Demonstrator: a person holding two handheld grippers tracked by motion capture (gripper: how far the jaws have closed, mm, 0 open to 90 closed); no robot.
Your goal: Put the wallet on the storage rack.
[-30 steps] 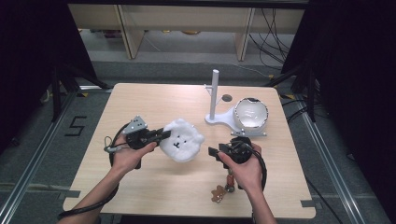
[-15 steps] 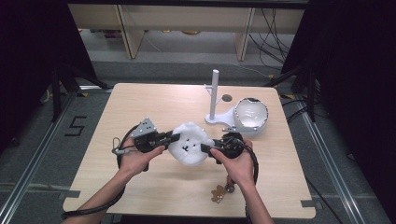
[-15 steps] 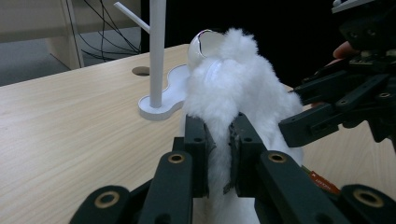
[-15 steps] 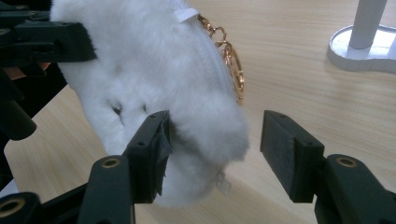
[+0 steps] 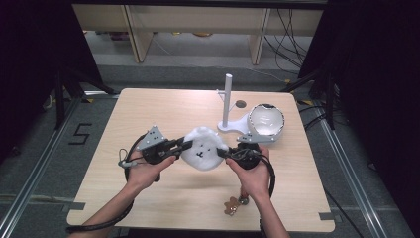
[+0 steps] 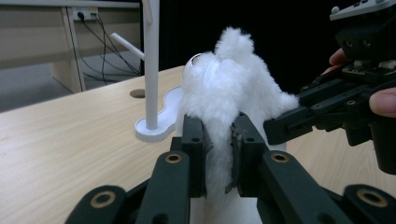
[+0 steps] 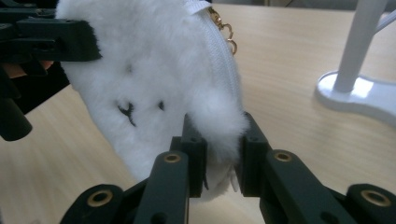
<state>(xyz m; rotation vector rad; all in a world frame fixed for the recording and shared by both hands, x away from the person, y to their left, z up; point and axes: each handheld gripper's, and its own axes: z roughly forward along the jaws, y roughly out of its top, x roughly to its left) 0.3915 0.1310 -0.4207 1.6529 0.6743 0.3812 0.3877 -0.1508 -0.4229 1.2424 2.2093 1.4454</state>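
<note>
On the table, both claws — left, right — now clamp the fluffy pouch.

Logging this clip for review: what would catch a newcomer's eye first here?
A fluffy white pouch with a stitched face, held mid-table between both grippers: the left gripper is clamped on one edge, the right gripper on the opposite one. Behind it stands a white stand beside a round white case.
</note>
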